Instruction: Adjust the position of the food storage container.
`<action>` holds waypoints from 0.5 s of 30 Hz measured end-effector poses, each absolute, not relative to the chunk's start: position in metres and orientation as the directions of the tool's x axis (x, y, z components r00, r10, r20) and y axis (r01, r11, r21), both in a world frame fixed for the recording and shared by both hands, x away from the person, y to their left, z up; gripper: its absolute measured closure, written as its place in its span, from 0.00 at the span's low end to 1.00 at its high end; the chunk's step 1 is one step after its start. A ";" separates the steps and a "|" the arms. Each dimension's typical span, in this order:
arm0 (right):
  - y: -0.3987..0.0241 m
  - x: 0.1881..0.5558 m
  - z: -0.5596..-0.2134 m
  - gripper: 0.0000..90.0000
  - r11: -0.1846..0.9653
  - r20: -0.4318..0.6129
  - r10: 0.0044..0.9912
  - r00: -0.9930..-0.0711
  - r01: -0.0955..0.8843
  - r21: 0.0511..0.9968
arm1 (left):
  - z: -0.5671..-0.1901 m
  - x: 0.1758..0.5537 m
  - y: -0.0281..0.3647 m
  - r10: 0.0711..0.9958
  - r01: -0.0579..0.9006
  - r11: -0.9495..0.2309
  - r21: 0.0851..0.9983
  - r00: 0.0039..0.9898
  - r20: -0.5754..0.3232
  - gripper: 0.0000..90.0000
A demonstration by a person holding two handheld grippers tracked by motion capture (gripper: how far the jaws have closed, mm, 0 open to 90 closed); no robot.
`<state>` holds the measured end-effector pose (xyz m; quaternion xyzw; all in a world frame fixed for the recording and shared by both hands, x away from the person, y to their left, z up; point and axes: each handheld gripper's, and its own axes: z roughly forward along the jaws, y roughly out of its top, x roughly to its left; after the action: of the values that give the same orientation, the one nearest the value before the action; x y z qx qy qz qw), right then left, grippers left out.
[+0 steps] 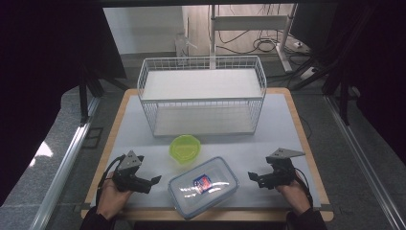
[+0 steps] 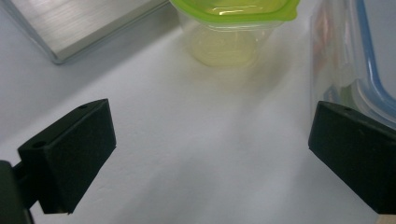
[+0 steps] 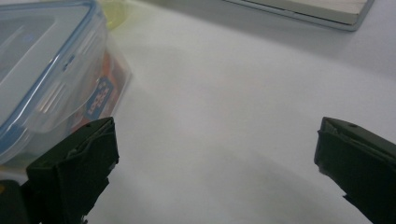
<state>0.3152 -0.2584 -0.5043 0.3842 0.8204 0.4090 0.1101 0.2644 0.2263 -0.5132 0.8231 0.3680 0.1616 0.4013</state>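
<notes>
We see a glossy clear plastic box, a translucent green plastic tub, a white wire basket, and a matt white surface edged in wood.

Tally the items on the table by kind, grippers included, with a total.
Food containers: 2 – green-lidded tub, clear box with blue-trimmed lid
Wire baskets: 1 – white wire basket
Grippers: 2 – left gripper, right gripper, both with jaws open
Total: 5
</notes>
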 end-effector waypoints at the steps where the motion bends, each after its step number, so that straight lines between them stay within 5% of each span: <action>1: -0.258 0.317 -0.505 0.00 0.365 0.137 0.724 -0.676 0.544 0.756 | -0.514 0.265 0.225 0.733 0.475 -0.422 0.772 0.680 -0.018 0.01; 15: -0.254 0.318 -0.508 0.00 0.403 0.055 0.733 -0.678 0.499 0.767 | -0.514 0.264 0.225 0.717 0.496 -0.402 0.769 0.693 -0.073 0.00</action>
<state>0.3177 -0.2543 -0.5077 0.3734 0.8247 0.3986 0.1471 0.2639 0.2255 -0.5138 0.8260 0.3673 0.1361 0.4052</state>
